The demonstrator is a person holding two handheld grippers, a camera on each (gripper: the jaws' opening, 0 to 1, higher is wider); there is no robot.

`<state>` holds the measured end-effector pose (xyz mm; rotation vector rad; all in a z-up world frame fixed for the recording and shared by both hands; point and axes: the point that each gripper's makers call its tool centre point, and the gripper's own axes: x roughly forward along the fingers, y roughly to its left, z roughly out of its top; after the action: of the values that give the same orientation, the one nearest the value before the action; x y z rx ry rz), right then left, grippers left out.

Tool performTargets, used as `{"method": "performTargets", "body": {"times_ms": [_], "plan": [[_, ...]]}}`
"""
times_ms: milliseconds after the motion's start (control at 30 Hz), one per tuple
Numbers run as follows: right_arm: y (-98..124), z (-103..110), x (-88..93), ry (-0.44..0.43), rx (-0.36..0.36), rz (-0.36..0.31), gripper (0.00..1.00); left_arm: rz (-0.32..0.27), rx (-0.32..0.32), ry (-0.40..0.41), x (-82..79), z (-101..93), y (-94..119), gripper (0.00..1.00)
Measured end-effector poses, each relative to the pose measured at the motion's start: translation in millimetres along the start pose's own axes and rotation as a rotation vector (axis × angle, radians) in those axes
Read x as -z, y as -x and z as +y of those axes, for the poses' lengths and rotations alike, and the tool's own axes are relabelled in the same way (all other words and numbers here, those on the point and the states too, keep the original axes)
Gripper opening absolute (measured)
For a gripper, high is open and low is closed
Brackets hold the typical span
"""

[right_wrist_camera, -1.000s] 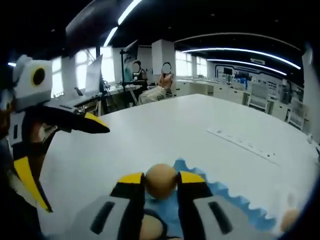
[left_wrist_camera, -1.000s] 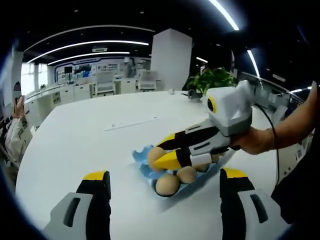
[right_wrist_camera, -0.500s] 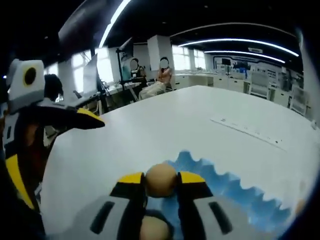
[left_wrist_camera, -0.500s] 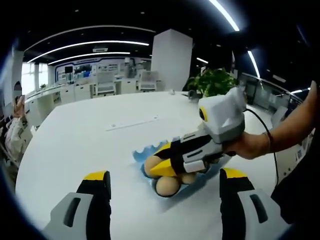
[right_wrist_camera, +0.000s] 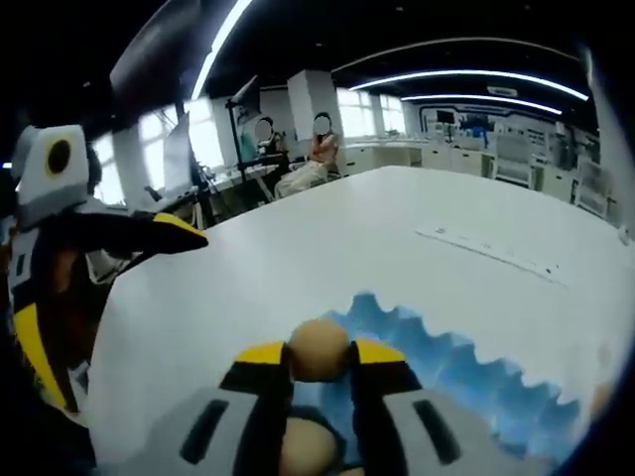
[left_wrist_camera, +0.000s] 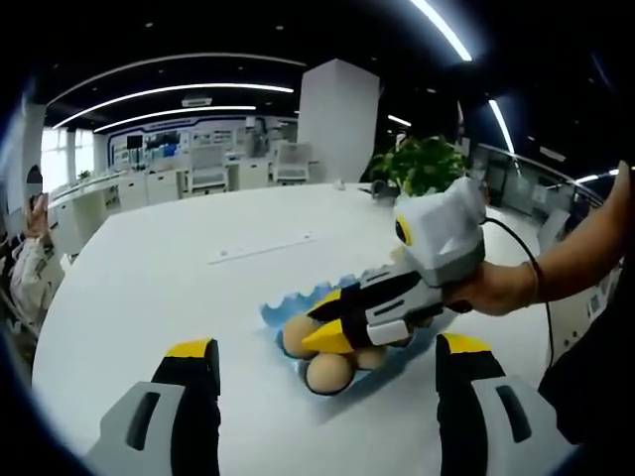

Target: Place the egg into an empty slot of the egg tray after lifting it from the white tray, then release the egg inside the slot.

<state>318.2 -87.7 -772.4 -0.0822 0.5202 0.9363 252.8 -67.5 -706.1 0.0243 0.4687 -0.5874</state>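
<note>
Gripping a tan egg [right_wrist_camera: 318, 348] between its yellow-tipped jaws, the right gripper [right_wrist_camera: 318, 355] was closed on the shell and hung just above the blue egg tray [right_wrist_camera: 466, 372]. In the right gripper view another egg [right_wrist_camera: 307, 446] sat lower down between the gripper's grey fingers, in the near part of the tray, and the tray's scalloped edge ran off to the right. In the left gripper view the same right gripper [left_wrist_camera: 322, 322] reached in from the right, held by a person's hand [left_wrist_camera: 506, 288], its jaw tips over the blue egg tray [left_wrist_camera: 288, 305], where eggs lay: one on the left [left_wrist_camera: 295, 334], one nearest [left_wrist_camera: 327, 372], and one [left_wrist_camera: 371, 357] partly hidden under the gripper.

The left gripper [left_wrist_camera: 325, 349] hovered with its jaws spread wide and nothing between them, nearer than the tray and apart from it. In the right gripper view it [right_wrist_camera: 169, 230] appeared at the left side, well clear of the tray.

The tray rested on a broad white table [left_wrist_camera: 169, 268]. A flat white strip [left_wrist_camera: 260, 248] lay farther along the tabletop, and a potted plant [left_wrist_camera: 422, 164] stood at the table's far right end.
</note>
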Motion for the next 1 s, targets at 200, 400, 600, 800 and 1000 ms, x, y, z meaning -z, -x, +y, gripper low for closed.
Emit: {"method": "performTargets", "body": {"times_ms": [200,400,600,800,1000], "plan": [[24.0,-4.4,-12.4,-0.039,0.012,-0.067,0.24,-0.004,0.004,-0.008,-1.5,-2.5,1.7,0.90],[51.5,-26.4,-9.7,-0.068,0.071,-0.084,0.24,-0.007,0.006,-0.011,-2.6,-3.3,1.4,0.90],[73.6,-40.7,4.1,-0.098,0.108,-0.066,0.23,-0.007,0.015,-0.016,-3.9,-6.3,-0.6,0.90],[106.6,-69.6,6.2,-0.136,0.217,-0.111,0.23,-0.007,0.015,-0.013,-4.6,-5.7,-2.1,0.90],[156.3,-125.4,17.2,-0.185,0.431,-0.143,0.23,-0.009,0.024,-0.018,-6.3,-7.2,-3.6,0.90]]}}
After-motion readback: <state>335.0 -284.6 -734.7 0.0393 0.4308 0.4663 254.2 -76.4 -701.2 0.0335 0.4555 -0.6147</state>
